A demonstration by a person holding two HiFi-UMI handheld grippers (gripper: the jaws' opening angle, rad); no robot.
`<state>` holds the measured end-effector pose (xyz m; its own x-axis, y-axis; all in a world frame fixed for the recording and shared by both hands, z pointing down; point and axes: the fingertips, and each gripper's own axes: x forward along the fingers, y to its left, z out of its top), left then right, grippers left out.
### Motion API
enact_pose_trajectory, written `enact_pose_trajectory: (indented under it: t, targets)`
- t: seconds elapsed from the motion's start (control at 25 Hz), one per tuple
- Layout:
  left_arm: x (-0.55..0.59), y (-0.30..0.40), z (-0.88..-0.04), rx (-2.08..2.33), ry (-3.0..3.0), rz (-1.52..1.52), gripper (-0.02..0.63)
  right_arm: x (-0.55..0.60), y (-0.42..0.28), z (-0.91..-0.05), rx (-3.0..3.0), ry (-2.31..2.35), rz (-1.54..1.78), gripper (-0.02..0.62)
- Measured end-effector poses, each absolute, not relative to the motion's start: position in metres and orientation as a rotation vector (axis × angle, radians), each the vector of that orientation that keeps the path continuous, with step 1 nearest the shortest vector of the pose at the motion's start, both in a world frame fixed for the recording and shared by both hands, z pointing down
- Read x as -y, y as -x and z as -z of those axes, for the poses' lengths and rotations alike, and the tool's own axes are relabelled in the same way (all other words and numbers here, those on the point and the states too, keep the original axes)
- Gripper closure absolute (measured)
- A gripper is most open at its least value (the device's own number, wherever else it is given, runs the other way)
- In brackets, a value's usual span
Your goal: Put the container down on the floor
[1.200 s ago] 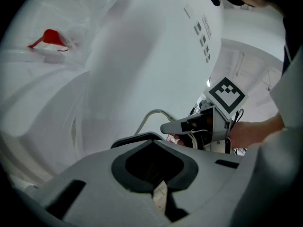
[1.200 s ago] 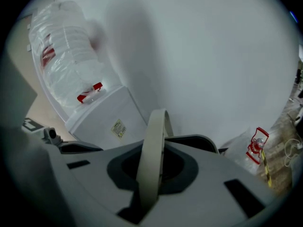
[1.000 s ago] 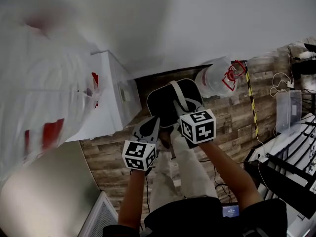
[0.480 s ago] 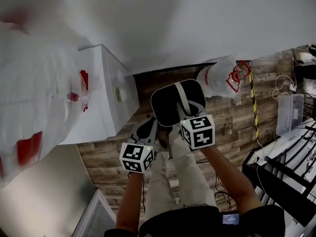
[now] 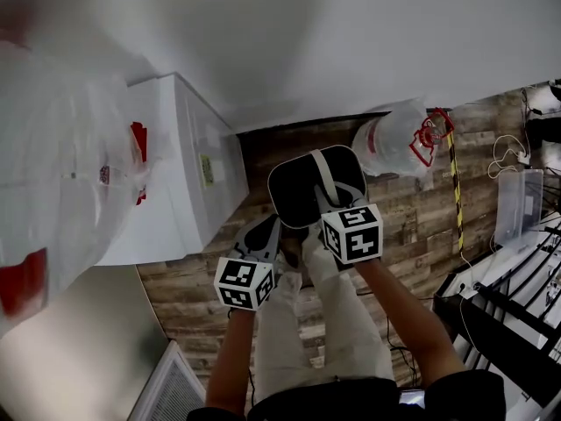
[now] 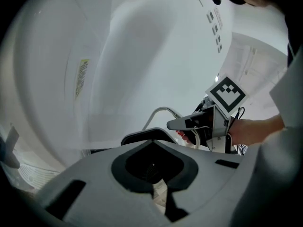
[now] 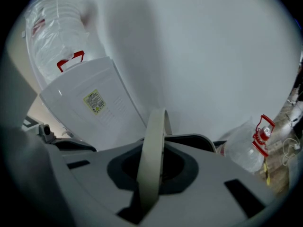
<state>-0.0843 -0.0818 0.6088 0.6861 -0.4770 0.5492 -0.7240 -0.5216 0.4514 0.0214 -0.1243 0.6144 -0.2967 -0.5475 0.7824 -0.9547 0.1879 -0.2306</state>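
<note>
The right gripper (image 5: 336, 198) has its jaws clamped on the pale handle (image 7: 152, 155) of the dark container (image 5: 302, 182). The container is over the wooden floor (image 5: 193, 296) by the wall. Whether it touches the floor cannot be told. The left gripper (image 5: 263, 231), just beside, has its jaws together.

The right gripper (image 5: 337, 202) holds the dark container (image 5: 298, 191) by its pale handle (image 5: 323, 174), over the wooden floor (image 5: 412, 217) near its edge at the white wall (image 5: 351, 42). The left gripper (image 5: 261, 238) is just beside the container.
</note>
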Motion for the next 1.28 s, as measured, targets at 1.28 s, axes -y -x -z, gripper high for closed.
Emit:
enact_pose_trajectory:
  t: [1.28]
  targets:
    - [0.143,0.078,-0.719,0.974,-2.148,-0.432,0.589,0.177,-0.010,-0.739,1.877,-1.317,-1.060,0.561]
